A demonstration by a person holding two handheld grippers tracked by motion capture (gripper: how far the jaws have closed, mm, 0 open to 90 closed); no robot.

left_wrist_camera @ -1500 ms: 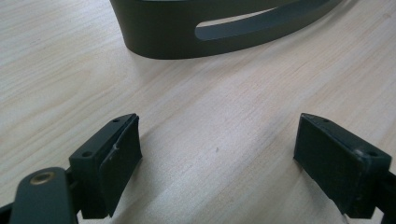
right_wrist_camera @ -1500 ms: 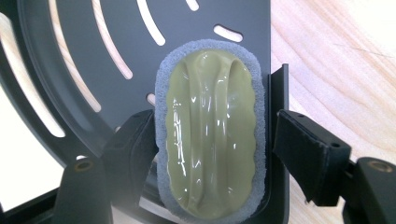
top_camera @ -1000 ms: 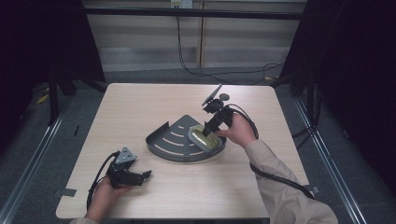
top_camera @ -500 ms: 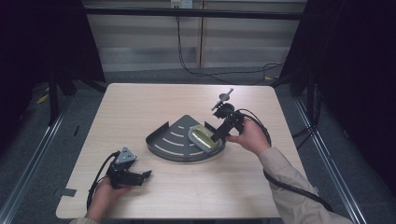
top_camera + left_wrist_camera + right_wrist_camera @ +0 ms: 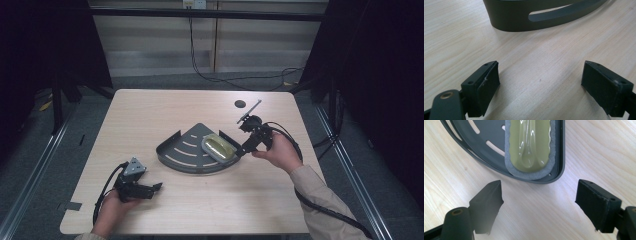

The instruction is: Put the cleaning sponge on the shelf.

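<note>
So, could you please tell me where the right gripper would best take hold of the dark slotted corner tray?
Probably the tray's raised rim at the rounded corner nearest the right gripper. The open jaws already face that corner from just outside it. The thin upright wall suits a pinch, while the yellow-green packet covers the floor there.

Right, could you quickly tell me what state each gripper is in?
Left gripper: open, holding nothing.
Right gripper: open, holding nothing, beside the tray.
</note>
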